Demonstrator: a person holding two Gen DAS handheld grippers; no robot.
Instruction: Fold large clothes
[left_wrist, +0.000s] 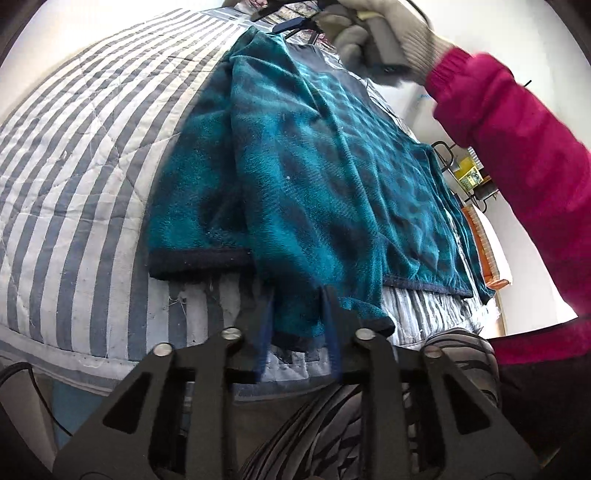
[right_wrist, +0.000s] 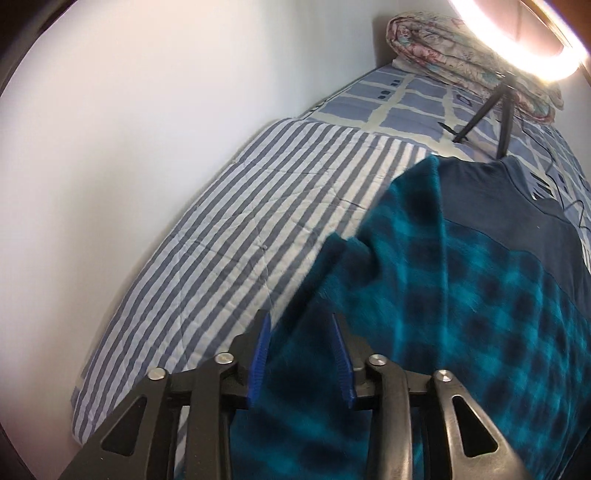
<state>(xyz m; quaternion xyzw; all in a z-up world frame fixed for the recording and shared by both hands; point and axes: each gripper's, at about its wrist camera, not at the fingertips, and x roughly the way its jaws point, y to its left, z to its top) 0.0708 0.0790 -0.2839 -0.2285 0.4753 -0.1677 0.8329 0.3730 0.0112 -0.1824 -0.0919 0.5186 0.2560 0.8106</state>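
A teal and dark plaid fleece top (left_wrist: 332, 177) with a navy yoke (right_wrist: 498, 199) lies flat on the blue-and-white striped bed cover (left_wrist: 85, 166). One sleeve is folded down across its body, and the dark cuff (left_wrist: 295, 336) hangs at the near edge of the bed. My left gripper (left_wrist: 298, 332) is shut on this sleeve end, with cloth filling the gap between its blue fingers (left_wrist: 263, 339). My right gripper (right_wrist: 302, 350) is open just above the top's folded left edge (right_wrist: 332, 295), gripping nothing. A gloved hand (left_wrist: 402, 40) in a pink sleeve holds it over the collar.
A white wall (right_wrist: 110, 166) runs along the bed's far side. At the head lie a blue checked sheet (right_wrist: 406, 99), a rolled floral quilt (right_wrist: 461, 48) and a ring light (right_wrist: 517, 62) on tripod legs (right_wrist: 505, 118). The person's patterned trousers (left_wrist: 369, 424) are below. A cluttered rack (left_wrist: 469, 177) stands right.
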